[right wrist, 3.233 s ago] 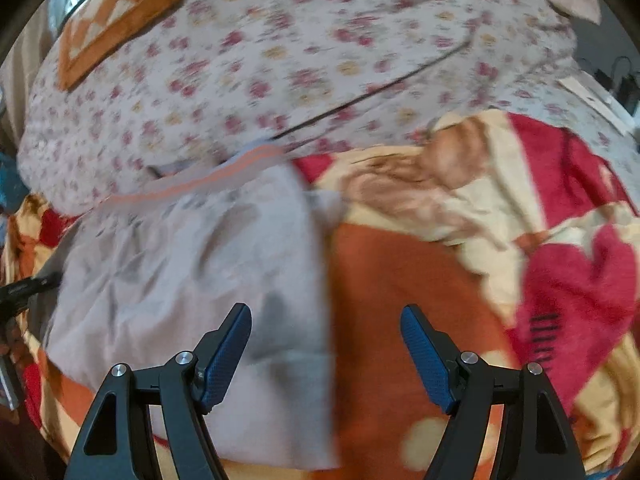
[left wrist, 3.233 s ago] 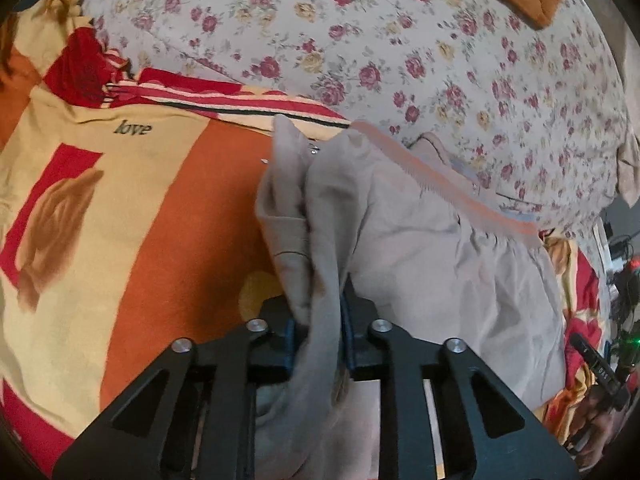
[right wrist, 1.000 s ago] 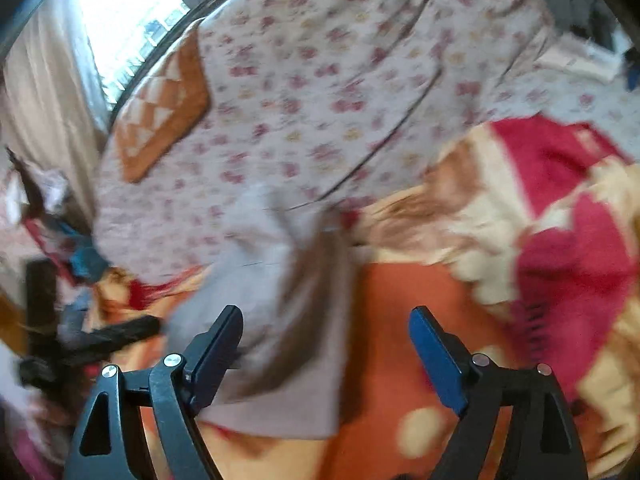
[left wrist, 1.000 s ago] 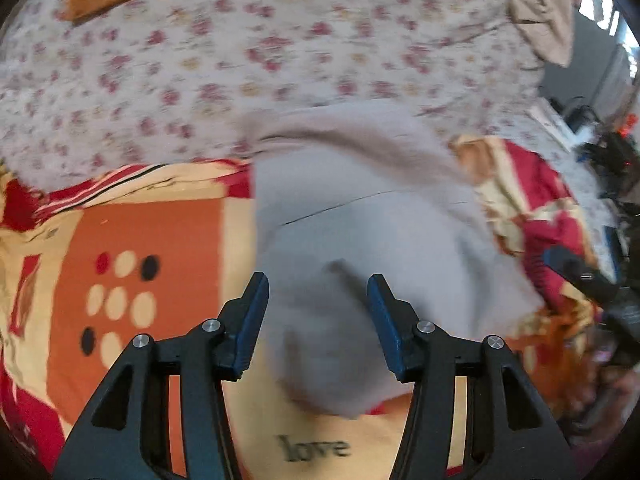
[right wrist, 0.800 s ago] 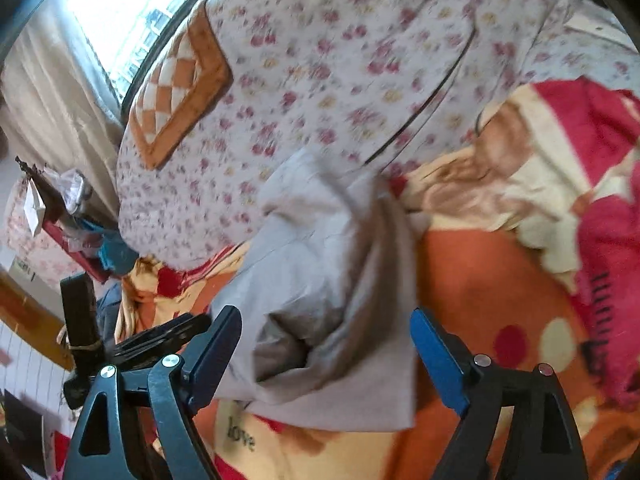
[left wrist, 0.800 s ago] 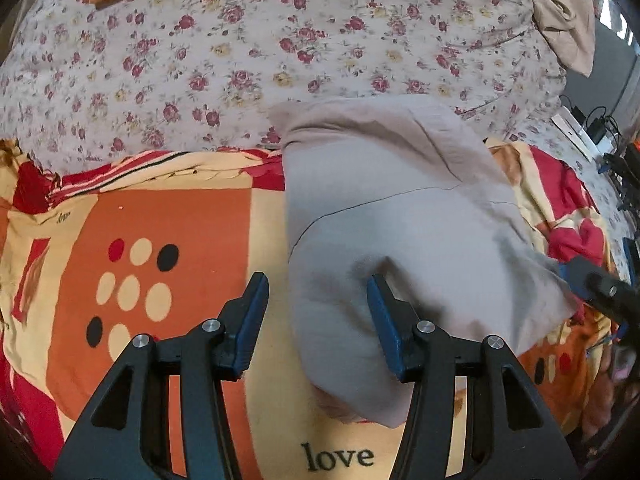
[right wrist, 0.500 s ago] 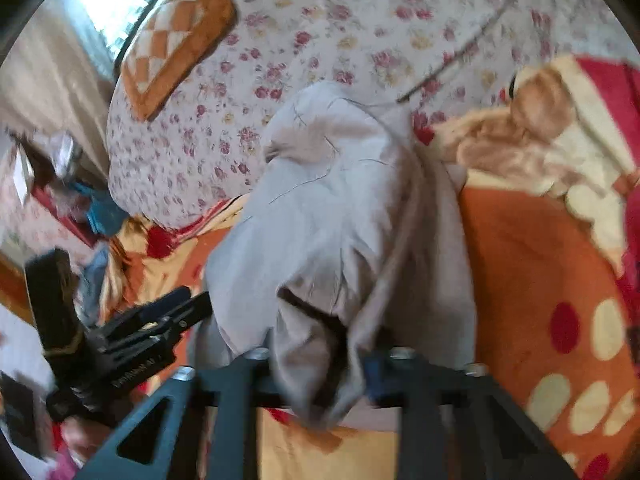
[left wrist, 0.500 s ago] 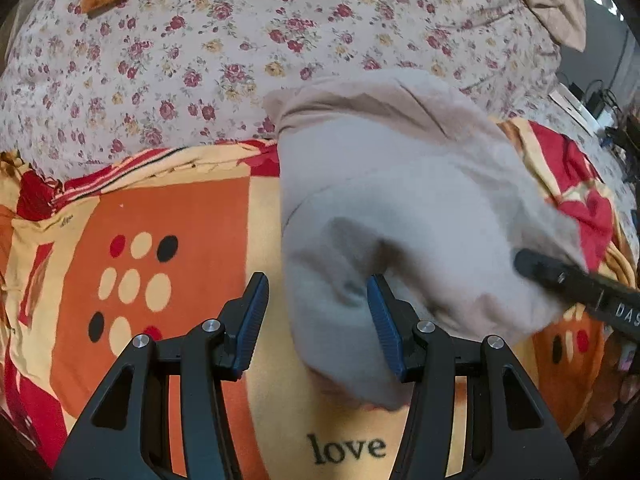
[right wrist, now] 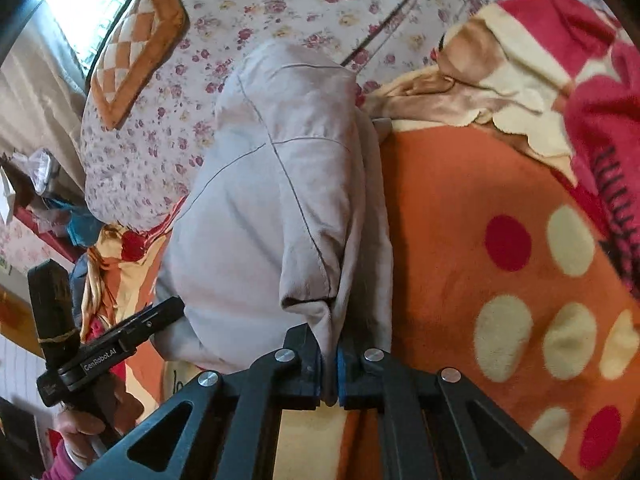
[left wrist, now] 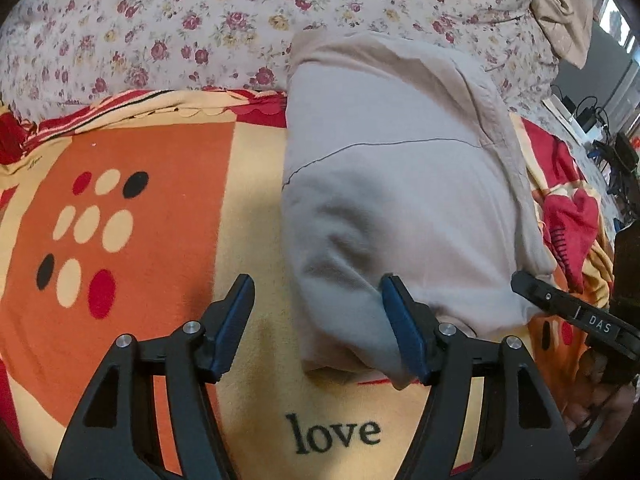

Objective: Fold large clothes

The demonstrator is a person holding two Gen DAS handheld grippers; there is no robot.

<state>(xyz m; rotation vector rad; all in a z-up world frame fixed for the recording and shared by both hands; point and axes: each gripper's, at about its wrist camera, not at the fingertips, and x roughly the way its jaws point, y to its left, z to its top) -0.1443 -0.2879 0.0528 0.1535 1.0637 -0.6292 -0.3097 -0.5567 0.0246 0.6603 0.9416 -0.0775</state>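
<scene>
Pinching the near edge of the grey garment [right wrist: 276, 200], the right claw [right wrist: 330, 376] is pressed together on its fabric; the left claw [left wrist: 316, 328] is opening, straddling the garment's near corner on the bed's blanket [left wrist: 132, 208].

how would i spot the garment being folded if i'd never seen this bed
Find the bright orange and yellow blanket with the dots and the word "love". At its far edge, against the floral quilt, lies the garment: a plain pale grey-beige bundle. It is the only unpatterned cloth there, with thin dark seams, and the right gripper pinches its near corner.
</scene>
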